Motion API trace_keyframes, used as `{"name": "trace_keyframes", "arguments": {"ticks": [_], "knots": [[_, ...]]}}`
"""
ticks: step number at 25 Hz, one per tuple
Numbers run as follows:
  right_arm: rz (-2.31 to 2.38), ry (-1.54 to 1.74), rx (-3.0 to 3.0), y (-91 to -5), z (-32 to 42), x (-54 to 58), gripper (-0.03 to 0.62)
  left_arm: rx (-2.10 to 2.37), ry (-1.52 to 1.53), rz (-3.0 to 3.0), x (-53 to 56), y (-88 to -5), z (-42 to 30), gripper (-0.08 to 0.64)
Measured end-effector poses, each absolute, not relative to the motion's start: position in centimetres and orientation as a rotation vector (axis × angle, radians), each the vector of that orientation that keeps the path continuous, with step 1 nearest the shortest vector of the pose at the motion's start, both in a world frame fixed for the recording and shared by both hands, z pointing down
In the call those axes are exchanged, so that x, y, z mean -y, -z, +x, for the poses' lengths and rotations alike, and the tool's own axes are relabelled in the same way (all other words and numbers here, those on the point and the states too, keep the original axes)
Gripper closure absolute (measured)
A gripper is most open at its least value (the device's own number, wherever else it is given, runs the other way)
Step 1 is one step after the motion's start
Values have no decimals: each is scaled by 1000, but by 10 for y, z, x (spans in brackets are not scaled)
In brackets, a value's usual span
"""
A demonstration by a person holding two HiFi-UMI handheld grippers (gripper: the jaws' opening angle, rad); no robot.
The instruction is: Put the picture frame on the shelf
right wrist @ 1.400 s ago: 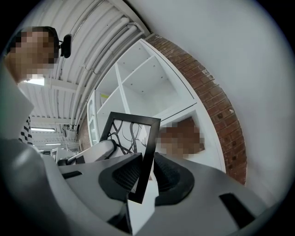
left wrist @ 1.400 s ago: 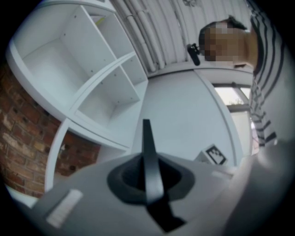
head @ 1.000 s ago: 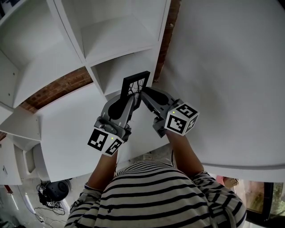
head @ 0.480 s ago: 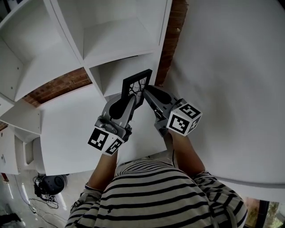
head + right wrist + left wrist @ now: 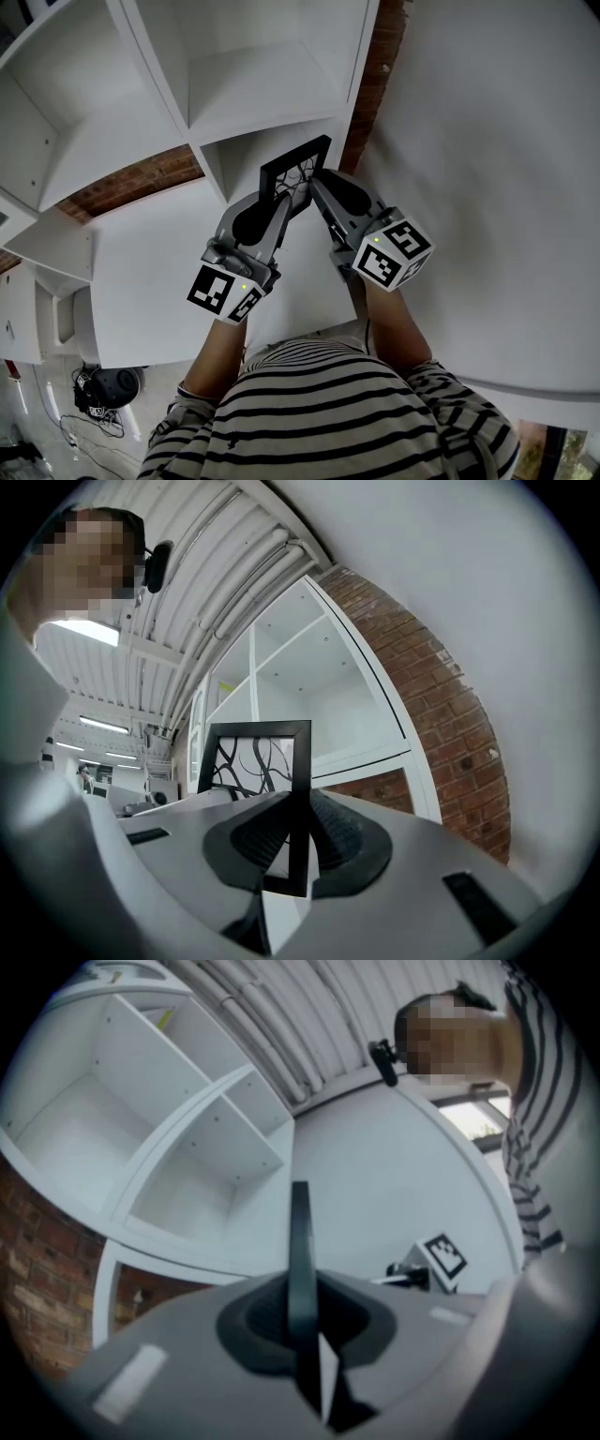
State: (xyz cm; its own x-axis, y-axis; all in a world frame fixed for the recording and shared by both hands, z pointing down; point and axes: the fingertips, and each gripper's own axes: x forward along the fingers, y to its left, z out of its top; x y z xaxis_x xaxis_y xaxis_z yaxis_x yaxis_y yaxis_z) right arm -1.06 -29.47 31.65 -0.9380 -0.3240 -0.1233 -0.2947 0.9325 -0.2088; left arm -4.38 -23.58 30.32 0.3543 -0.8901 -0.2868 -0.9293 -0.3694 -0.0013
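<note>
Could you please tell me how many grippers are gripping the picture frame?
2. The left gripper clamps the picture frame on its left side; the right gripper clamps its right side.

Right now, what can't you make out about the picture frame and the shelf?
- Picture frame bottom edge: head view, covered by the left claw and right claw.
- Its face: left gripper view shows it edge-on only.
- Shelf height: head view, cut off at the top edge.
- Dark object on the floor: head view, too small to name.
</note>
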Motion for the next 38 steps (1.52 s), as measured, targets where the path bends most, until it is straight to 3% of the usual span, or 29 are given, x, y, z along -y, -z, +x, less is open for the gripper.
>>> {"name": "trace_keyframes", "arguments": {"ticks": [6,16,38], "knots": [[-531,221,-2925,-289,-24,299,532,-1661,-268,-2418,243,-280,-59,518],[-589,148,-2928,-266,-37,302,532,-1685,-250,-2422,253,-266,-78,419],[-607,68,-2905,-256,-37,302,532,-1690,-175,-2403,255,-273,-79,371]]}}
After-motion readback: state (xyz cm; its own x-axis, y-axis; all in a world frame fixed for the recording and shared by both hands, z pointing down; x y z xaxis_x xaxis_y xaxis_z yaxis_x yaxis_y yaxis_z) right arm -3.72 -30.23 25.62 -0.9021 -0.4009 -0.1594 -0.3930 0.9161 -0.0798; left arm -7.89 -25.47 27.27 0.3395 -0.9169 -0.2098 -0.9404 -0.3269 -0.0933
